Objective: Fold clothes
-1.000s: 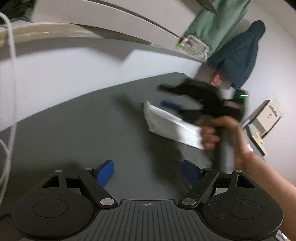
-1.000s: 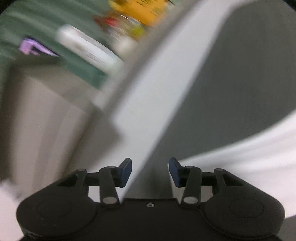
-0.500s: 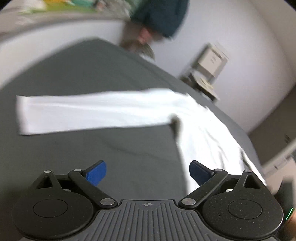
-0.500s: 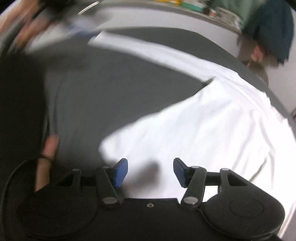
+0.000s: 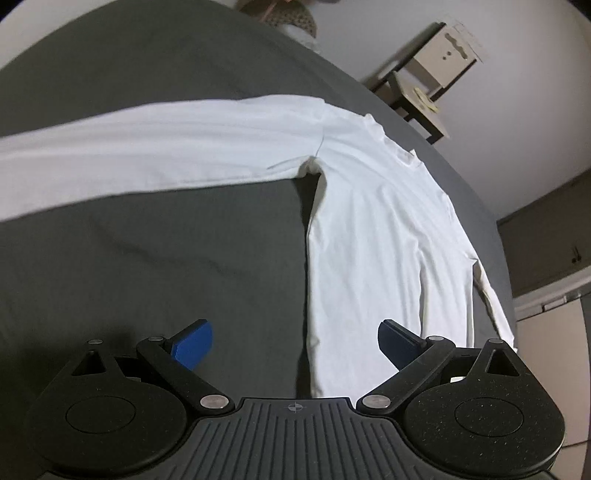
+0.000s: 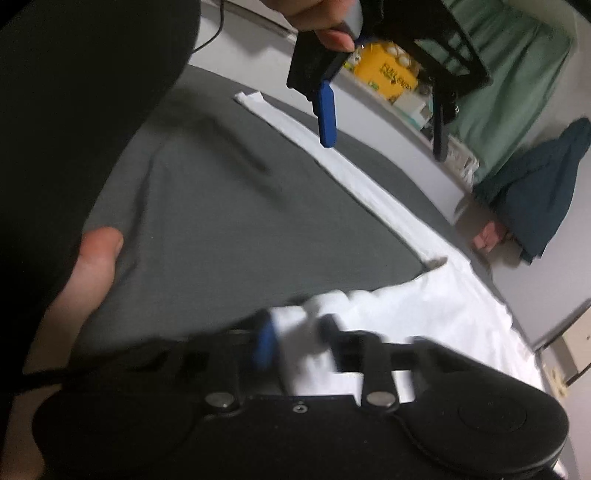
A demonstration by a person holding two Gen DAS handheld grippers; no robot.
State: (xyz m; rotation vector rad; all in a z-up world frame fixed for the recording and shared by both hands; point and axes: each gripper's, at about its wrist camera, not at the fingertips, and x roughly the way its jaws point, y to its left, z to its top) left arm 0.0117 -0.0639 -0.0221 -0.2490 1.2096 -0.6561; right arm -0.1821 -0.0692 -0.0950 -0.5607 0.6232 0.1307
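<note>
Though spread wide on the left gripper (image 5: 291,339), clasp nothing. Hang just above the grey sheet (image 5: 147,277), straddling the near side edge of the white long-sleeved shirt (image 5: 369,240). From the right wrist view, gripped from above by the left hand (image 6: 325,22) and pointed steeply down over the outstretched sleeve (image 6: 351,177).

On the right gripper (image 6: 297,332), stand narrow, with white cloth from the shirt's edge bunched between. Too blurred to tell whether clamped or only touching. Held low and nearly level with the sheet, aimed along the shirt's body. Beside it on the left, a thumb (image 6: 92,266) close to the sheet, below dark clothing (image 6: 74,110).

Lies flat on the sheet, one sleeve stretched straight out sideways, the other sleeve (image 5: 491,295) laid along the far side of the body.
</note>
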